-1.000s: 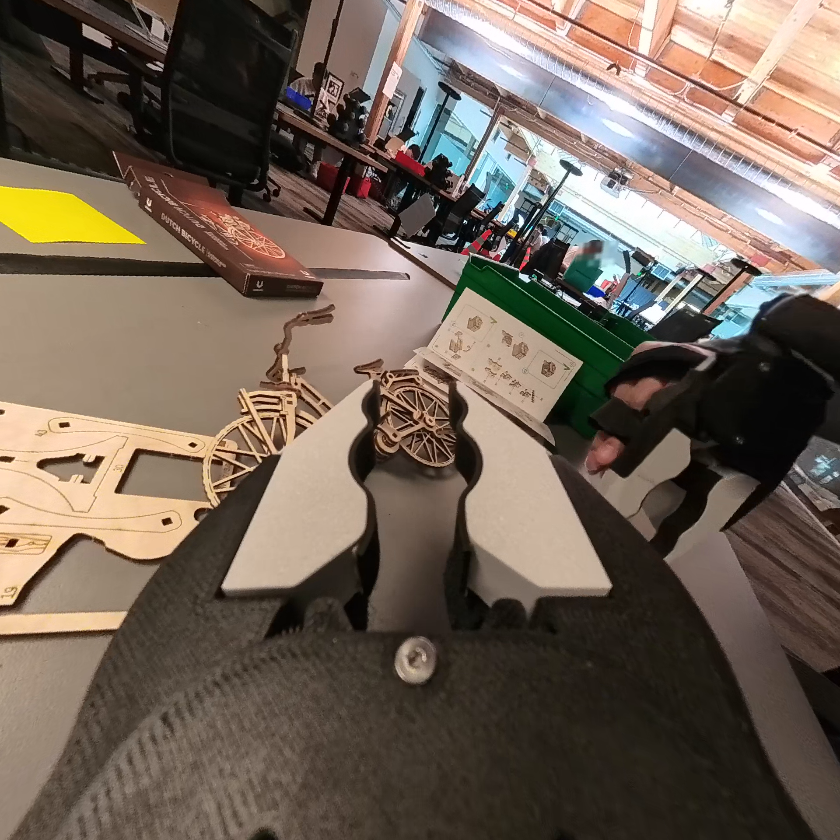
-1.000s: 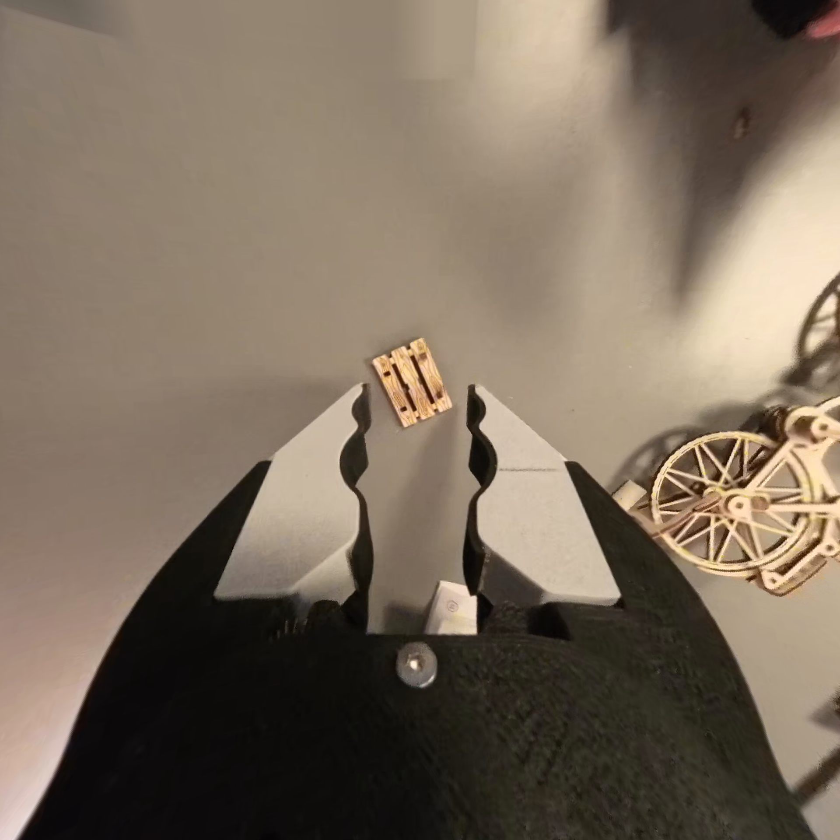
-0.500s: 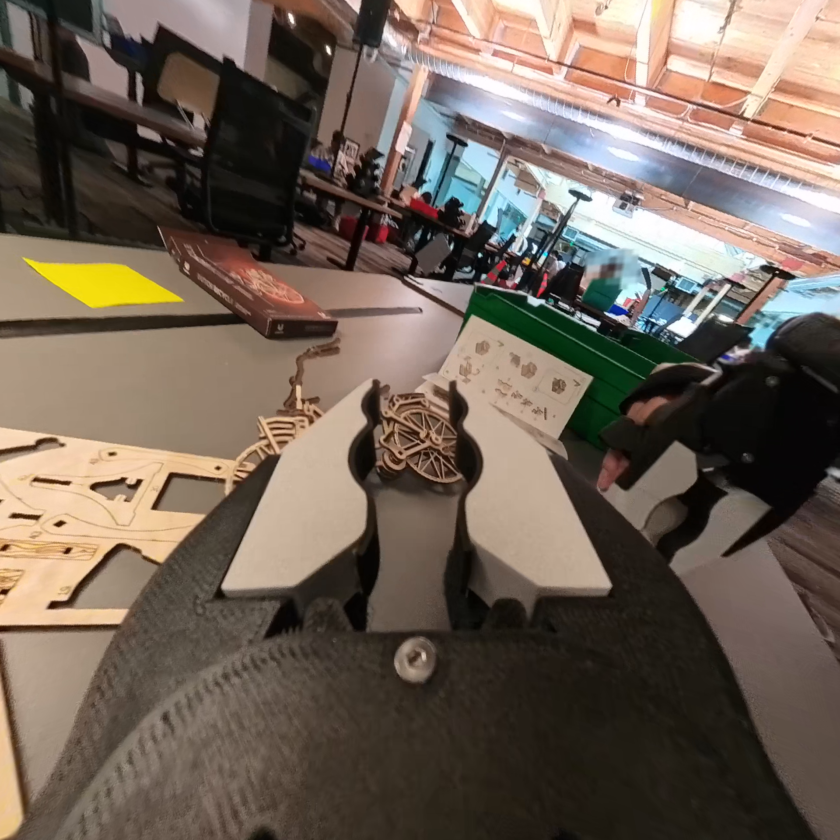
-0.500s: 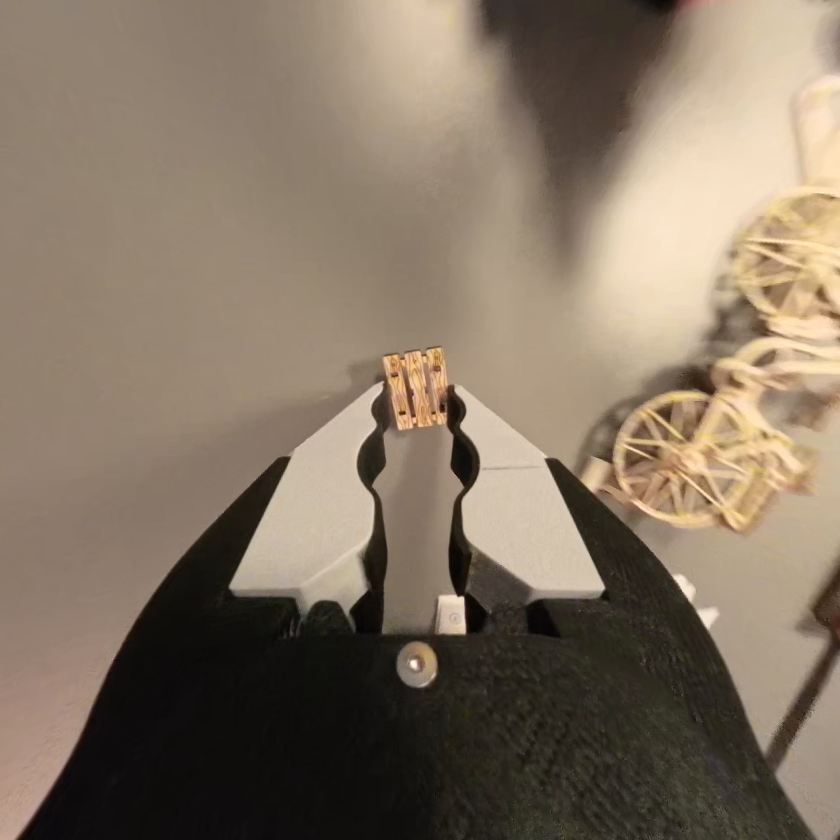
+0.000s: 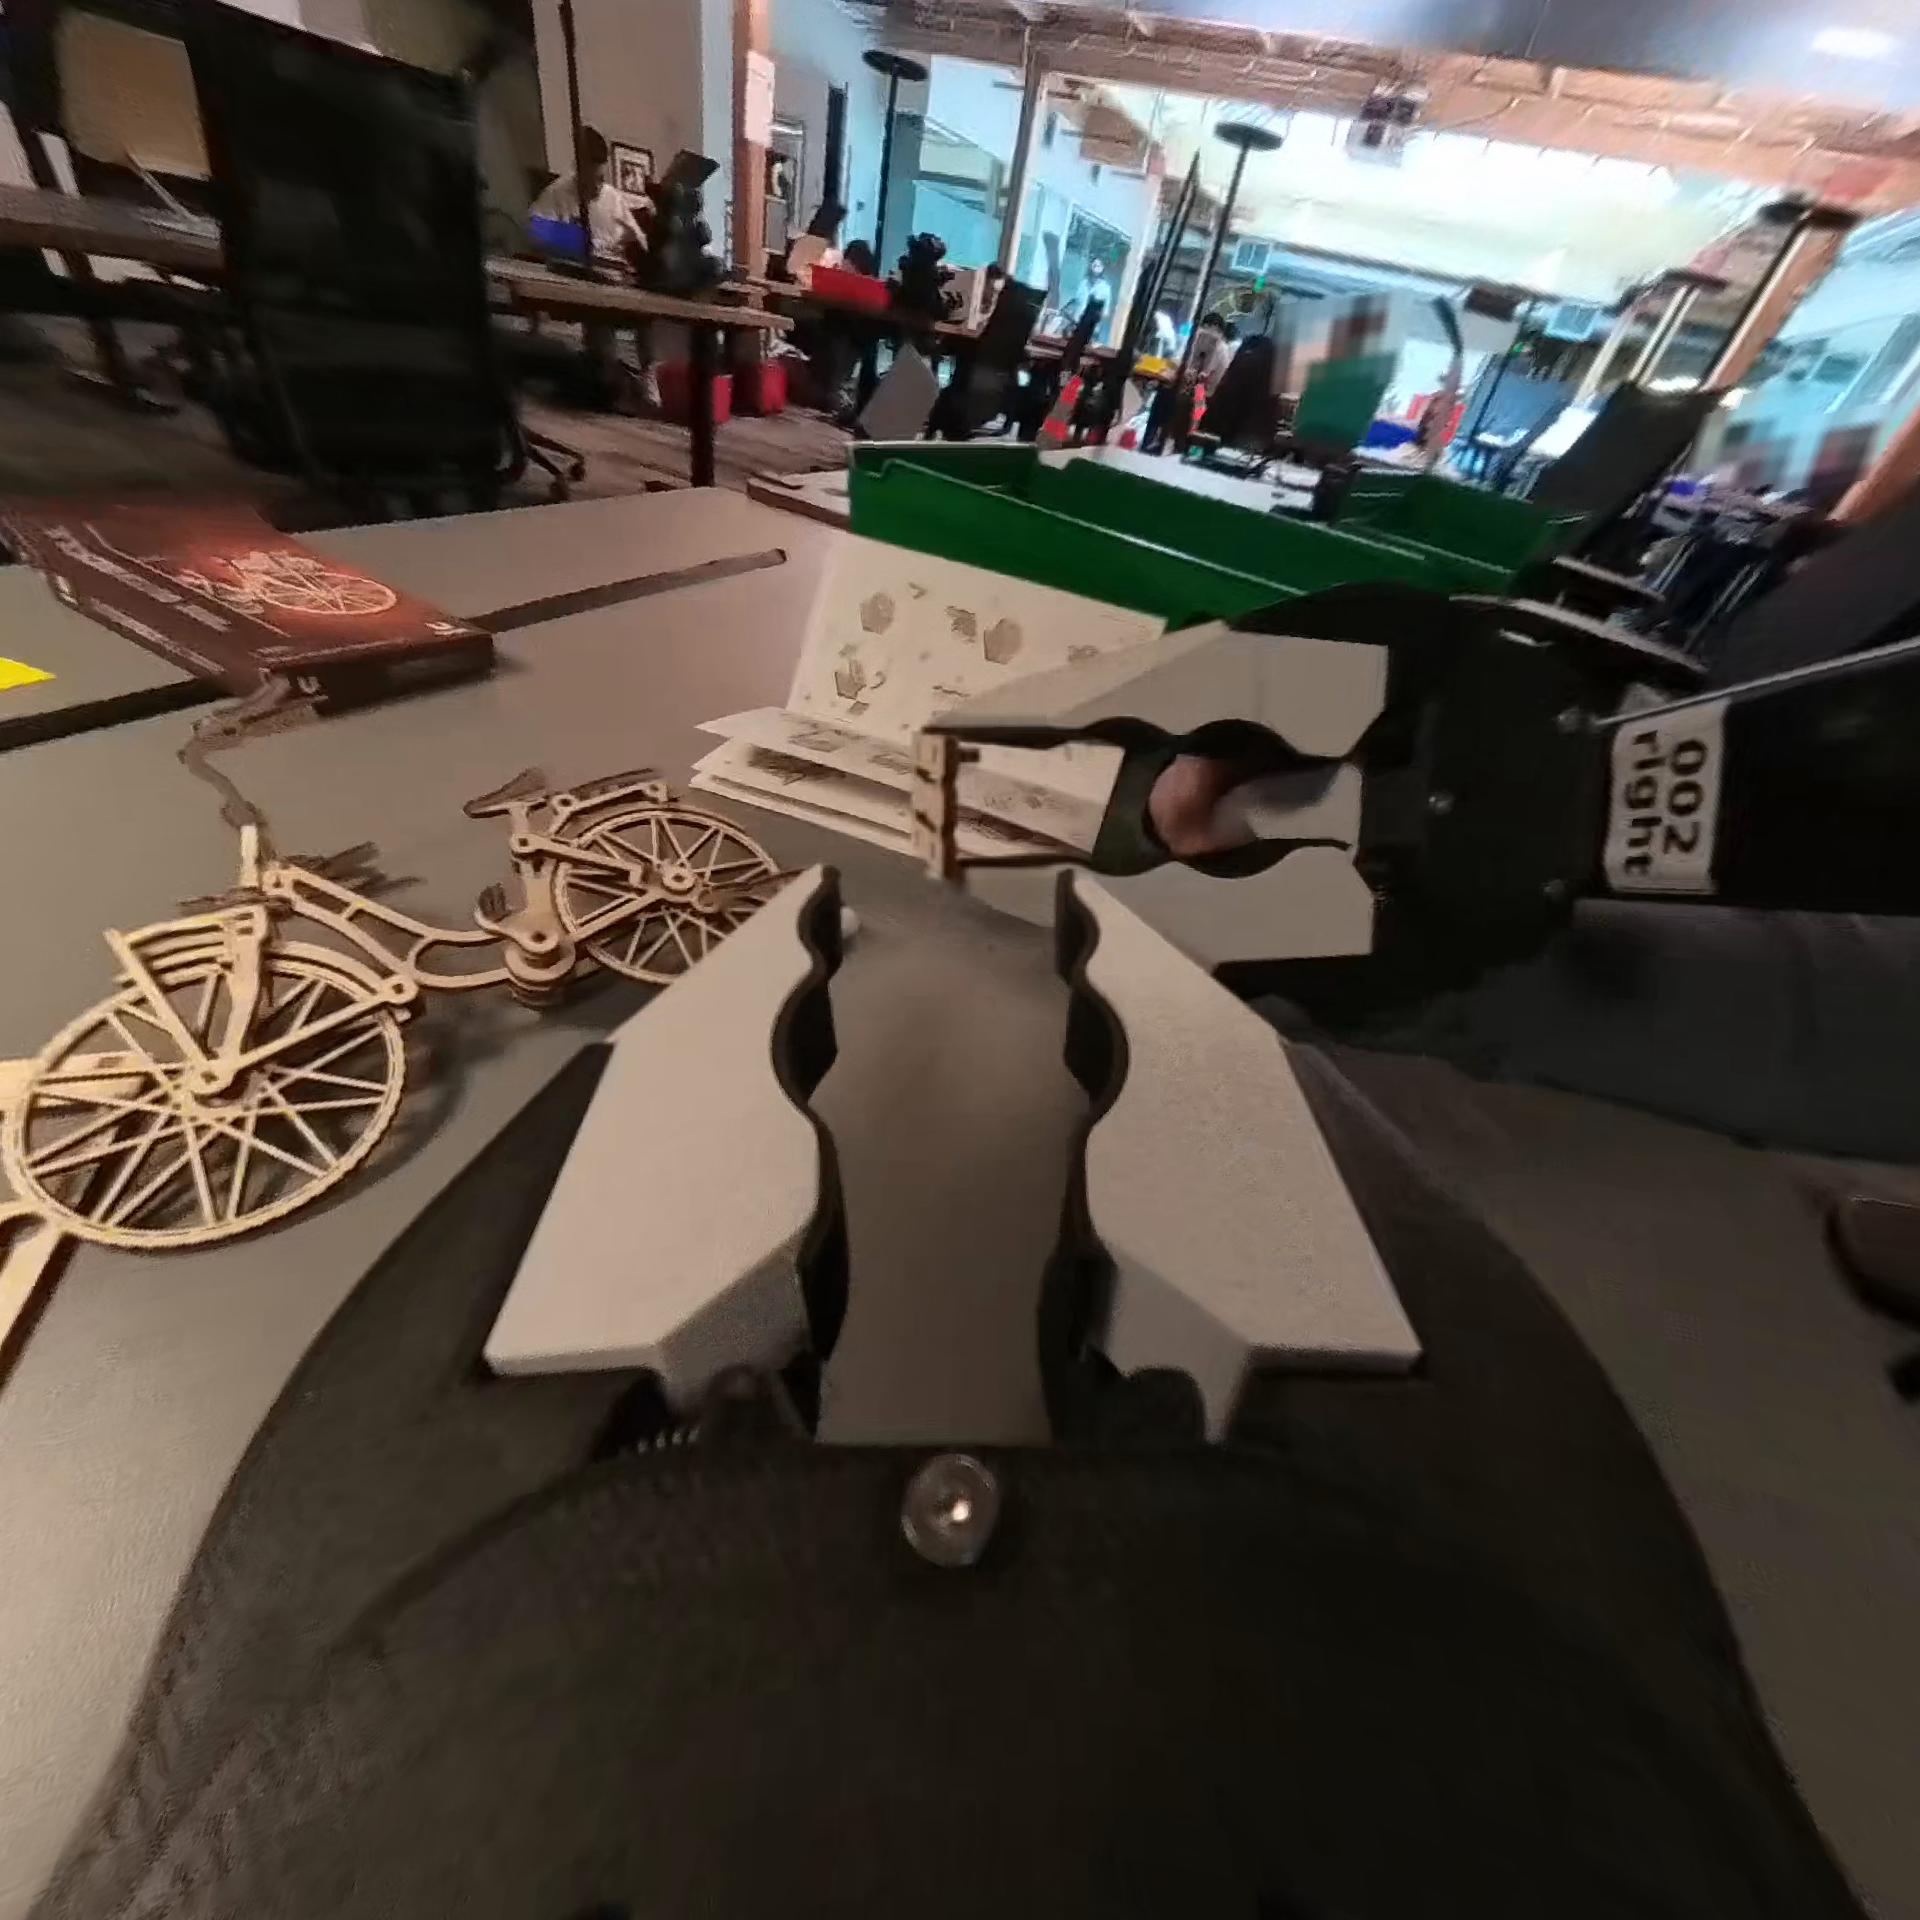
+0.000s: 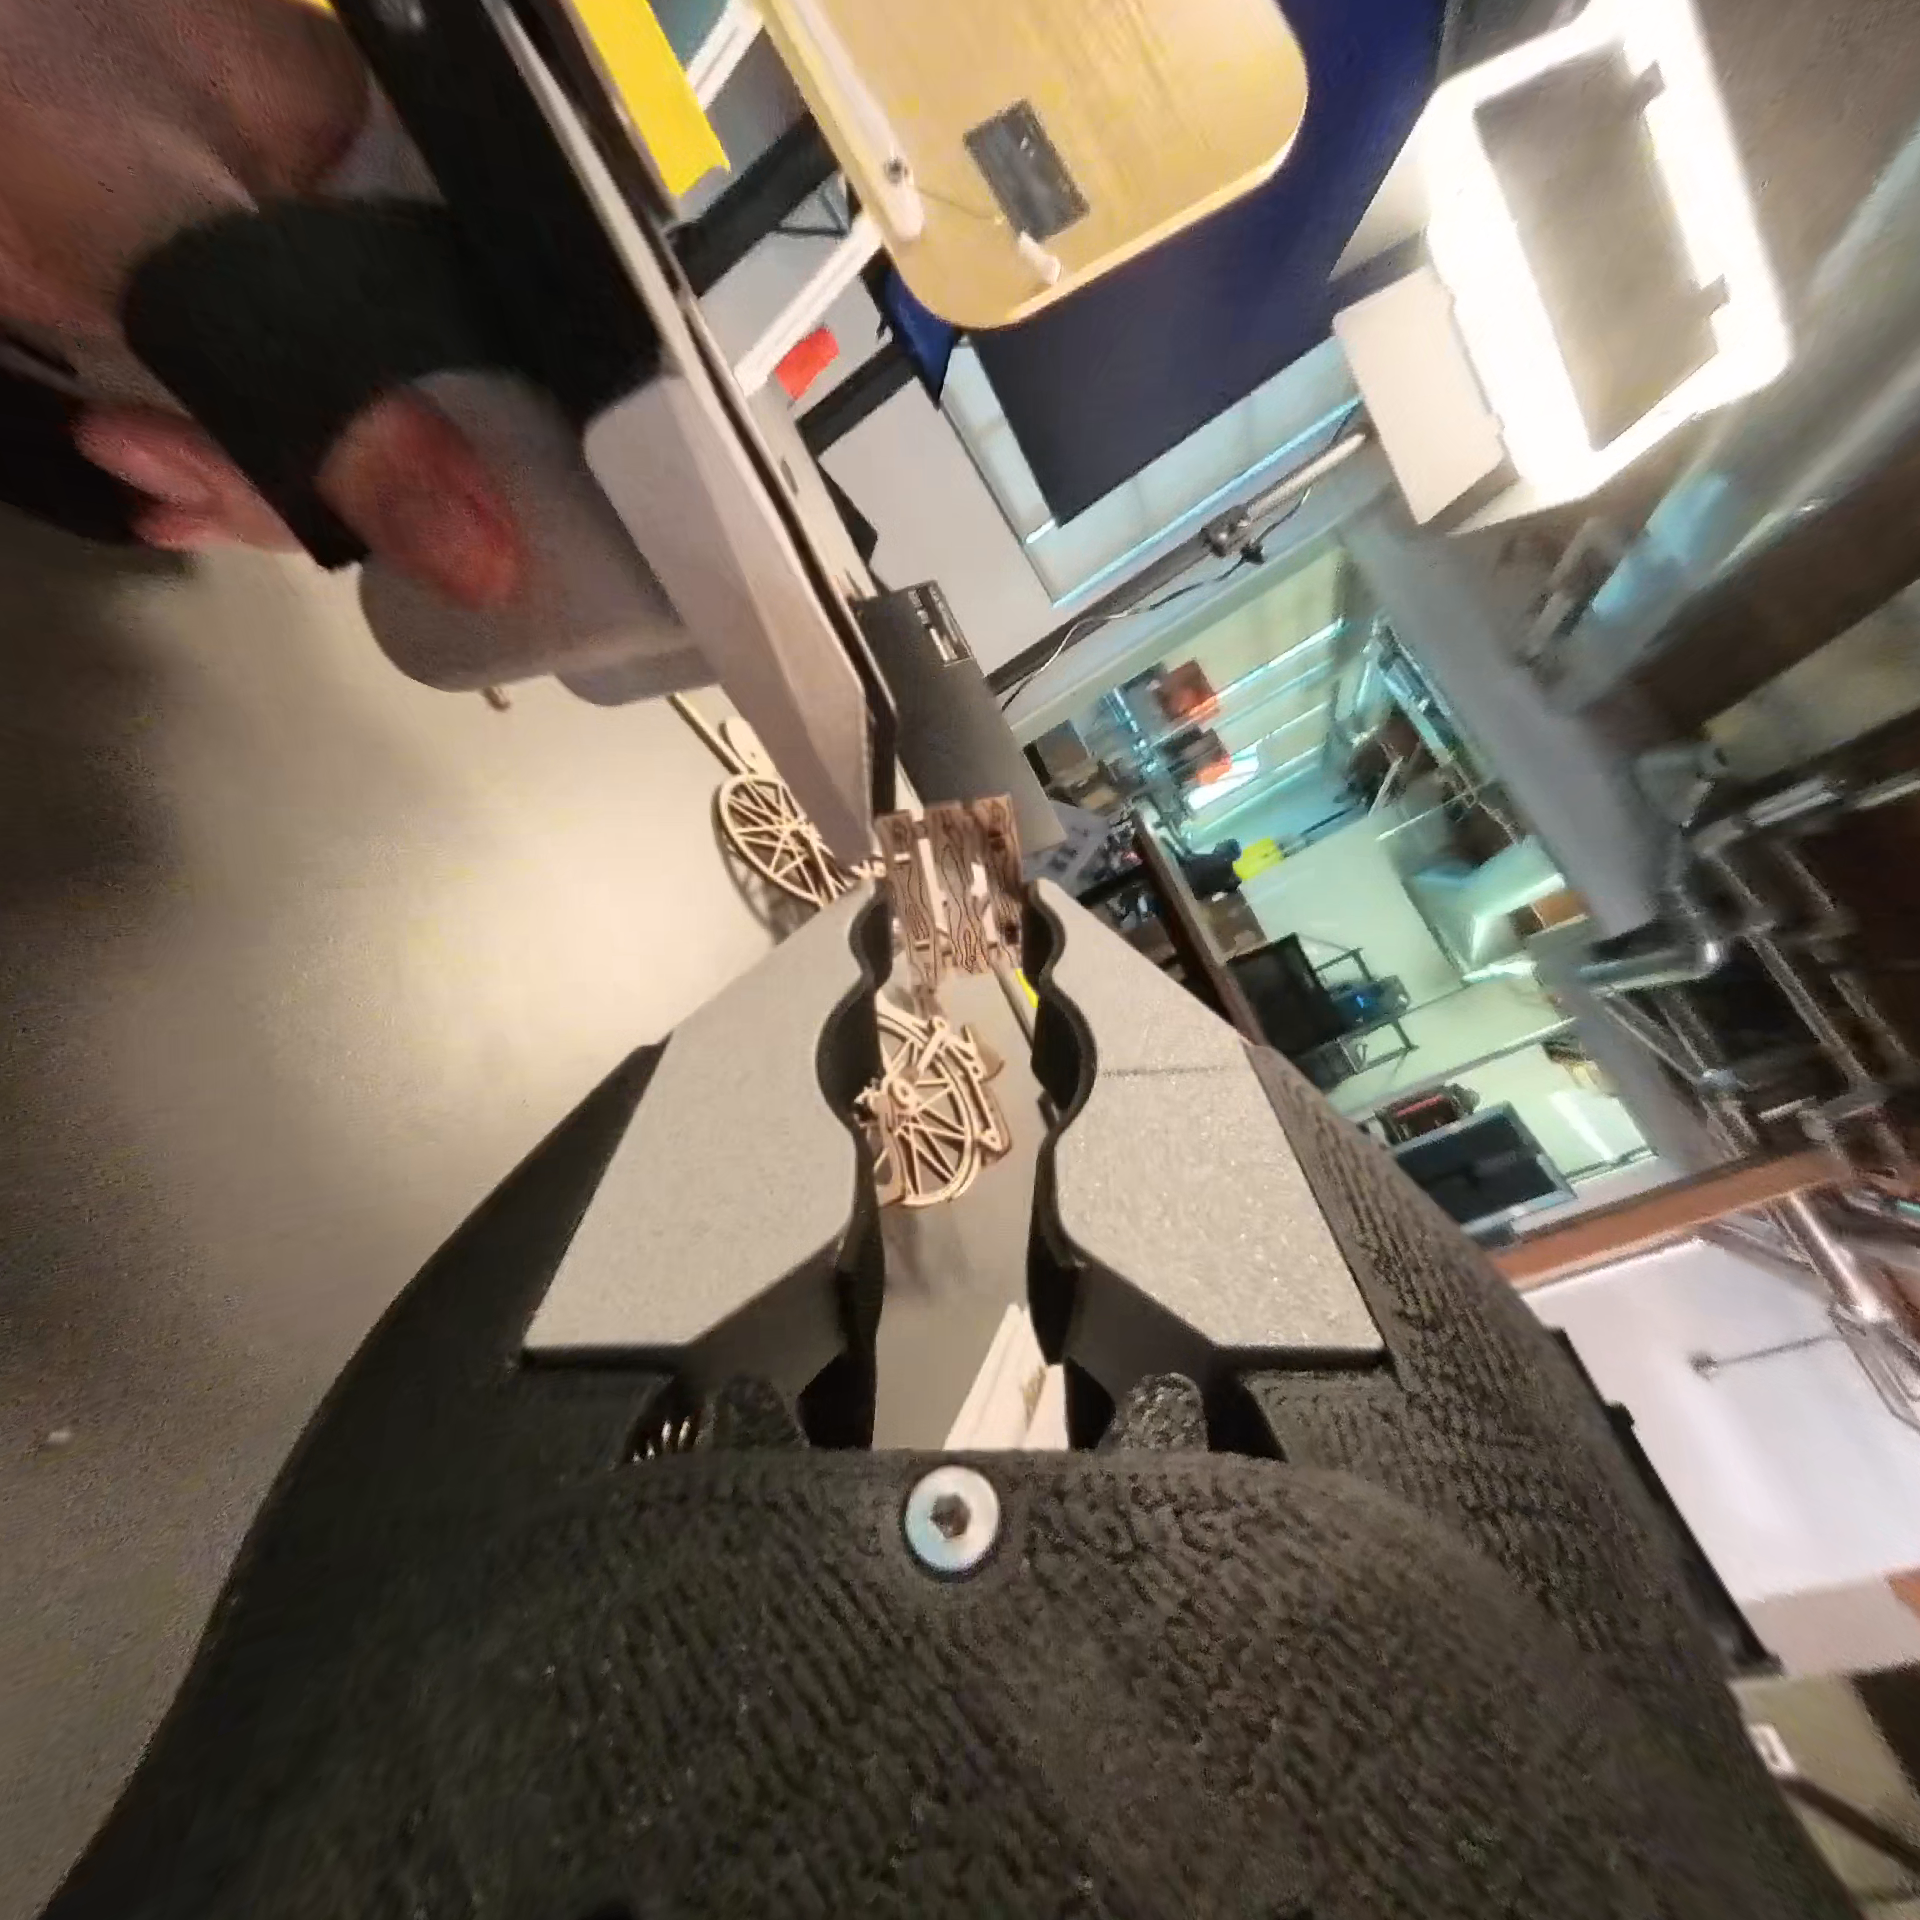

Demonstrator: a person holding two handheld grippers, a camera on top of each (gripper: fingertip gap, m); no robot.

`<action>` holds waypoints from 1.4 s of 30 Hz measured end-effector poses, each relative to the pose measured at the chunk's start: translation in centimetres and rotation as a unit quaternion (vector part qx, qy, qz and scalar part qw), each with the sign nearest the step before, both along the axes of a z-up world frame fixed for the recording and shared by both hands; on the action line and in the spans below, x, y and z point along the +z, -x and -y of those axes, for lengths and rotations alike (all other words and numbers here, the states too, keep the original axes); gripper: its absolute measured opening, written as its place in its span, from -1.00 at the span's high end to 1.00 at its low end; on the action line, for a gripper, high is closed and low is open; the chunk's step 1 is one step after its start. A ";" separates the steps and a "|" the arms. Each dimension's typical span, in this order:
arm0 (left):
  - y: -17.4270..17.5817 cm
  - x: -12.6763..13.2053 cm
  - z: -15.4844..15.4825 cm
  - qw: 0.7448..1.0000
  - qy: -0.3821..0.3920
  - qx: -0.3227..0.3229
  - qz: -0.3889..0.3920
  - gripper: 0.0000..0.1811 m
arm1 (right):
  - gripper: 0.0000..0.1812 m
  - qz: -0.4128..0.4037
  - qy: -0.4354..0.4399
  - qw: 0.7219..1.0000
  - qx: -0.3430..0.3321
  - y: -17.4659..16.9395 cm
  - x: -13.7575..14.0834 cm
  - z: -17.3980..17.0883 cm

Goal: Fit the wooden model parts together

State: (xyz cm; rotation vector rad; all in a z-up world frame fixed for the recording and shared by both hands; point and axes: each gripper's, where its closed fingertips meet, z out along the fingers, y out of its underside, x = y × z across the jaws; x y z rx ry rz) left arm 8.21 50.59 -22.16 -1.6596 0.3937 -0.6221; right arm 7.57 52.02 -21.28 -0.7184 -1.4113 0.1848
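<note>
A wooden model bicycle (image 5: 312, 987) lies on its side on the grey table (image 5: 623, 582), left of my left gripper (image 5: 945, 904), which is open and empty. My right gripper (image 6: 951, 914) is shut on a small slatted wooden panel (image 6: 951, 899). In the left wrist view the right gripper (image 5: 940, 800) comes in from the right, rolled on its side, and holds the panel (image 5: 938, 795) upright just above and ahead of the left fingertips. In the right wrist view the bicycle's wheel (image 6: 930, 1122) shows between the fingers, and the left gripper's finger (image 6: 769, 665) reaches in from the upper left.
A dark product box (image 5: 239, 603) lies at the back left. An open instruction booklet (image 5: 914, 707) leans against a green bin (image 5: 1143, 520) behind the grippers. A yellow sheet (image 5: 16, 673) is at the far left edge. A gloved hand (image 6: 260, 343) holds the left gripper.
My right gripper closed on the small panel, lifted it off the table and rolled sideways, bringing it in front of the left gripper. The left gripper swung right and lower, jaws wider.
</note>
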 end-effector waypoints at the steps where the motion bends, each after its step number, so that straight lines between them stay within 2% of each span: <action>1: -0.1 0.0 -0.2 1.000 -0.003 0.002 -0.001 0.58 | 0.75 -0.003 -0.004 1.000 0.003 0.0 -0.1 0.0; 7: -0.9 -0.3 -1.5 0.998 0.033 -0.023 0.047 0.68 | 0.75 0.018 -0.032 0.999 0.005 0.4 -0.9 0.1; 8: -0.7 -0.3 -1.8 0.998 0.034 -0.011 0.046 0.81 | 0.75 0.018 -0.034 0.999 0.010 0.5 -0.9 0.3; 10: -0.7 -0.2 -2.0 0.999 0.021 -0.012 0.037 0.91 | 0.75 0.016 -0.035 0.999 0.007 0.4 -0.7 0.3; 15: -1.1 -0.6 -2.2 0.998 0.042 -0.027 0.037 0.76 | 0.75 0.012 -0.040 0.999 0.002 0.4 -0.5 0.2; 17: -1.1 -0.5 -2.1 0.998 0.035 -0.032 0.037 0.98 | 0.75 0.012 -0.046 0.999 0.004 0.5 -0.4 0.4; 20: -1.1 -0.2 -1.9 1.000 -0.011 -0.018 -0.016 0.98 | 0.67 -0.005 -0.035 0.998 0.051 0.1 0.0 1.4; 23: -1.7 0.0 -1.1 0.995 -0.055 -0.056 -0.060 0.99 | 0.51 -0.034 0.067 0.989 0.129 -1.1 0.8 1.9; 27: -1.3 -0.2 -0.5 0.975 -0.139 -0.081 -0.155 0.99 | 0.46 -0.035 0.150 0.973 0.170 -2.3 0.5 0.8; 29: -1.4 -0.6 -0.3 0.964 -0.162 -0.091 -0.192 0.99 | 0.47 -0.030 0.167 0.968 0.185 -2.4 0.2 0.9; 34: -2.2 -2.5 -0.8 0.944 -0.154 -0.112 -0.269 0.99 | 0.57 0.007 0.185 0.959 0.214 -1.5 -1.0 2.3; 38: -2.7 -4.1 -1.1 0.924 -0.148 -0.125 -0.329 0.99 | 0.70 0.031 0.207 0.957 0.201 -1.3 -2.0 2.0; 42: -2.7 -4.6 -1.3 0.919 -0.141 -0.128 -0.345 0.99 | 0.79 0.060 0.223 0.954 0.191 -1.4 -2.8 2.1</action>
